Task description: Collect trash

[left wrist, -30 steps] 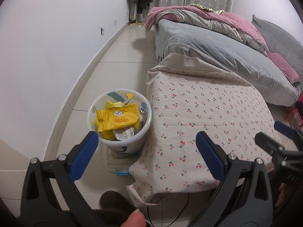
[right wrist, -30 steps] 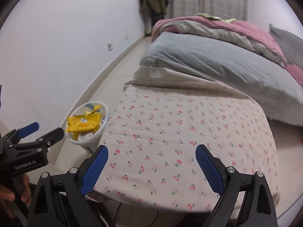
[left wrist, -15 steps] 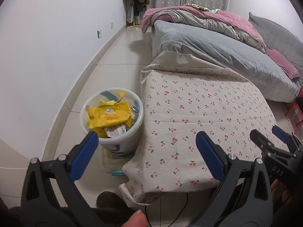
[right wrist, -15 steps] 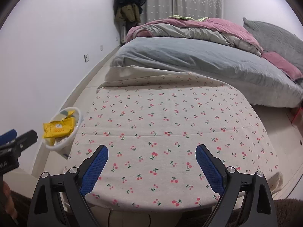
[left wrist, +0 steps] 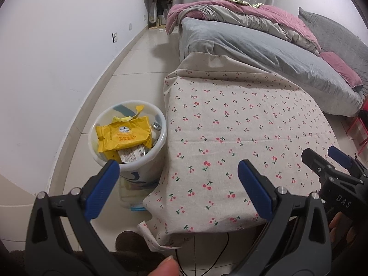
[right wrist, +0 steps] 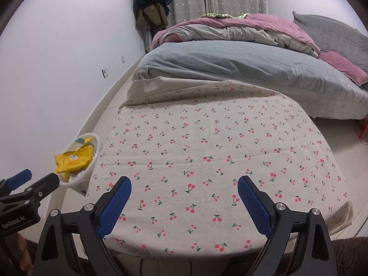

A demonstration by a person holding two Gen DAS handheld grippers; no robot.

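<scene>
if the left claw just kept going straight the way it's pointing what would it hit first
Most likely the cherry-print cloth over the table, near its left edge. The open left claw points there, with the white bin of yellow wrappers off to its left. Depth is hard to judge.

Matt cotton tablecloth (right wrist: 207, 151), glossy plastic bin (left wrist: 158, 147), shiny yellow wrapper (left wrist: 124, 135)

A round white bin (left wrist: 147, 163) stands on the floor at left of centre, just beside the cherry-print cloth's edge, filled with a crumpled yellow wrapper (left wrist: 123, 135) lying on top of other packets.
</scene>
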